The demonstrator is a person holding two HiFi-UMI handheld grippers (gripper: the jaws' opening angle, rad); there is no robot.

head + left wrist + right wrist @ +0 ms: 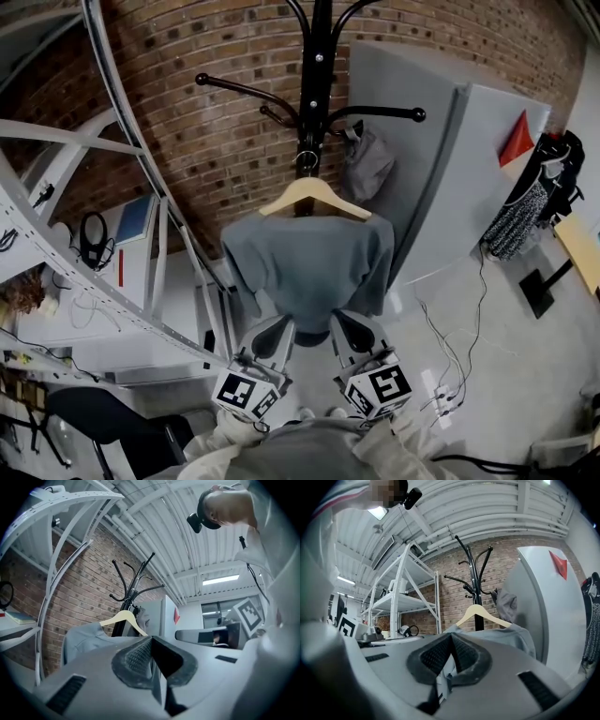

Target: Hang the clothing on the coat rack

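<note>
Coat rack [320, 56]: top runs off my head view's far edge; base hidden behind the grey shirt [314, 267].
Hanger [314, 194]: I can't tell which peg carries its hook.
Shirt hem: partly covered by the left gripper [277, 330] and right gripper [349, 328].
Dark clothes [539, 202], far right: too small to identify.

At twelve o'clock the coat rack [319, 56] and hung shirt [309, 267] block the way. White shelving [70, 139] crowds nine o'clock, a grey cabinet [441, 178] two o'clock. Bare floor [506, 375] at four o'clock lies open, crossed by cables [441, 339].
</note>
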